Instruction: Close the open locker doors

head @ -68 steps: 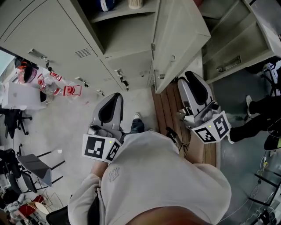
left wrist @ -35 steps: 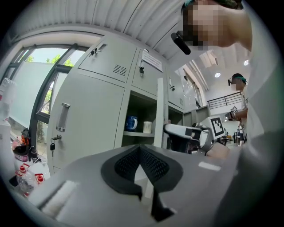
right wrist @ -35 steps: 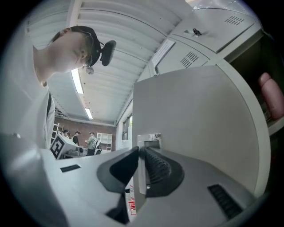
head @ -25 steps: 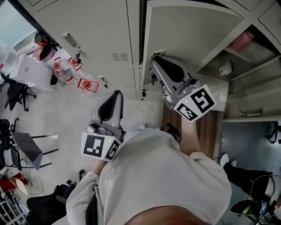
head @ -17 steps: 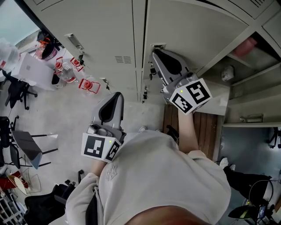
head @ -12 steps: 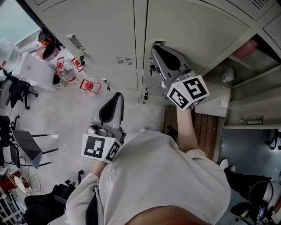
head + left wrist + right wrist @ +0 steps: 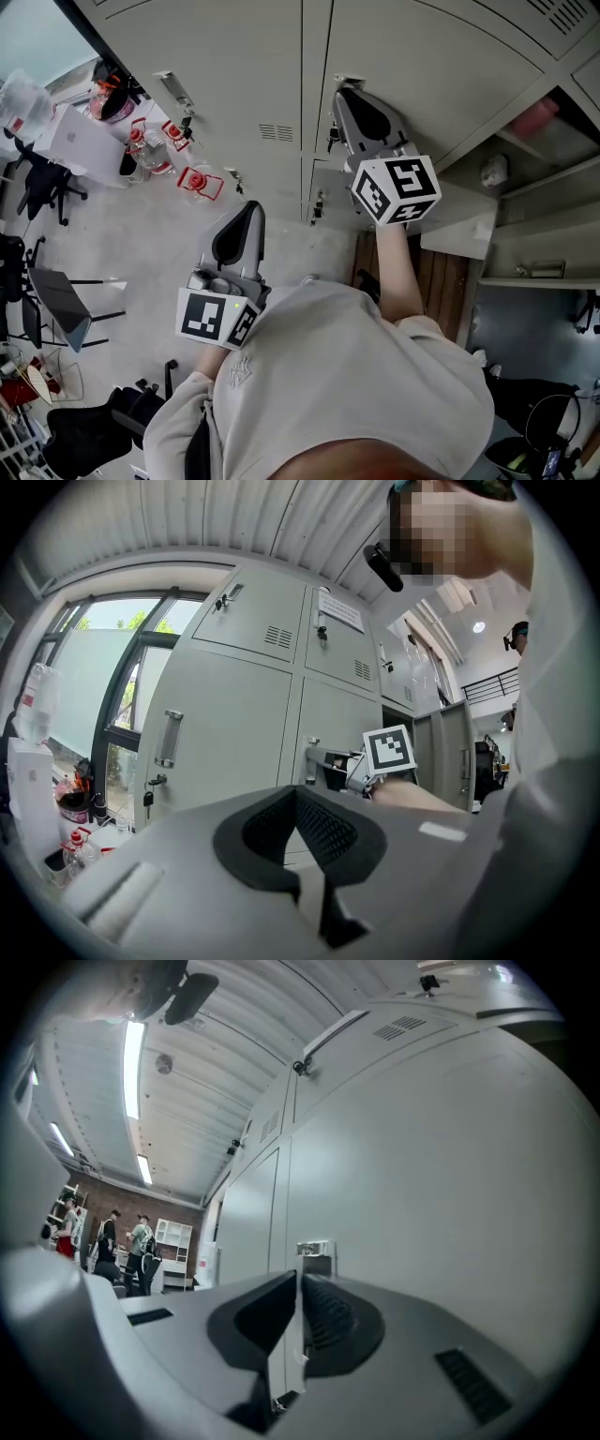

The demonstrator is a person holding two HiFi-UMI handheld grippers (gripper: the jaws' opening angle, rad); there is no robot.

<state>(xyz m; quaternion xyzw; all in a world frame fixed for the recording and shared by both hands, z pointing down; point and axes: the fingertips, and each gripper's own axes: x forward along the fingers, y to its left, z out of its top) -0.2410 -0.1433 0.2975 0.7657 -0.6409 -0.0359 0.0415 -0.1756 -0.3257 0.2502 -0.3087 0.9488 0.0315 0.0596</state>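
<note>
The grey locker door (image 7: 431,66) lies about flush with the closed doors to its left. My right gripper (image 7: 349,101) is shut with nothing in it, its tips resting against that door just below the small latch plate (image 7: 349,81). In the right gripper view the shut gripper (image 7: 298,1283) points at the latch plate (image 7: 314,1248) on the door (image 7: 450,1166). My left gripper (image 7: 246,217) hangs lower and away from the lockers, shut and empty. The left gripper view shows its closed gripper (image 7: 298,803) and, beyond it, the right gripper's marker cube (image 7: 389,750).
At the right, locker compartments (image 7: 548,159) stand open, one holding a pink thing (image 7: 536,114), and a lower door (image 7: 464,225) juts out. Wooden planks (image 7: 436,281) lie on the floor below. Left: a table with bottles (image 7: 141,150), office chairs (image 7: 56,300).
The door, wide open 2.7 s ago, has swung shut with my right gripper pressed against it. The right gripper rose and moved forward; the left stayed still.
</note>
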